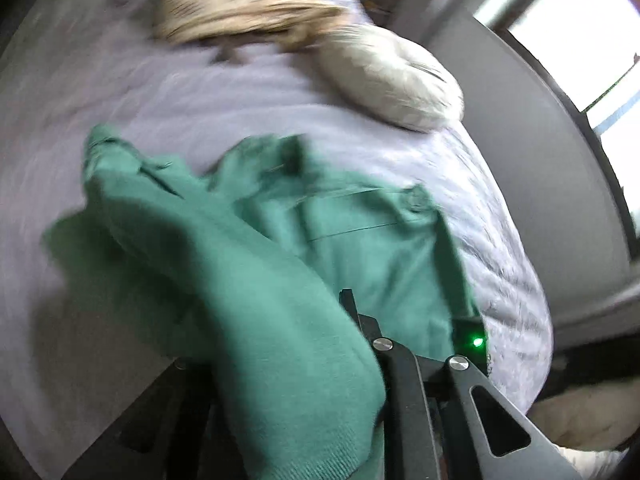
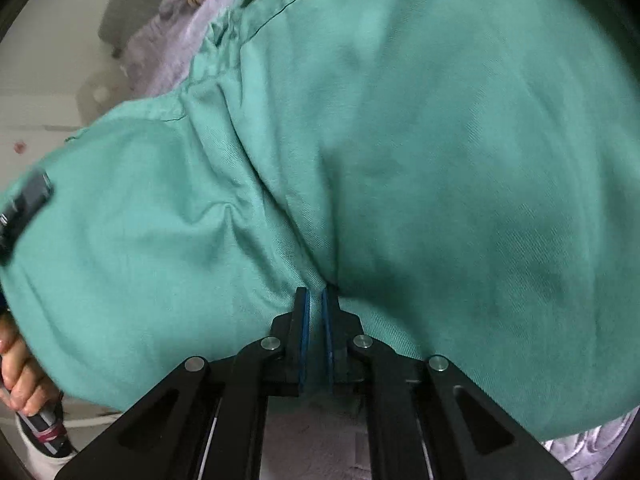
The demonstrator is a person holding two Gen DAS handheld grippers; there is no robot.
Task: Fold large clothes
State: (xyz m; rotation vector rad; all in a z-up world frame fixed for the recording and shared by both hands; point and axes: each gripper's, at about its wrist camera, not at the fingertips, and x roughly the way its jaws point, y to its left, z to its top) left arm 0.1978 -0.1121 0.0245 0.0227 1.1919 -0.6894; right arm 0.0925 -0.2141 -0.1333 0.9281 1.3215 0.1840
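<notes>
A large green garment [image 1: 360, 240] lies rumpled on a lavender bed cover [image 1: 180, 100]. In the left wrist view a thick fold of it rises toward the camera and drapes over my left gripper [image 1: 340, 300]. Only one black fingertip [image 1: 346, 295] pokes out beside the cloth, and the jaws stand close together on the fold. In the right wrist view the green garment [image 2: 400, 140] fills almost the whole picture. My right gripper [image 2: 316, 300] has its blue pads [image 2: 306, 320] pinched on a gathered crease at the garment's near edge. A person's hand [image 2: 16, 360] grips a handle at the left edge.
A cream pillow [image 1: 400, 80] and a shaggy blond cushion [image 1: 240, 4] lie at the head of the bed. A grey wall [image 1: 520, 160] and a bright window [image 1: 580, 40] run along its right side. Pale floor [image 2: 40, 80] shows beyond the bed's left edge.
</notes>
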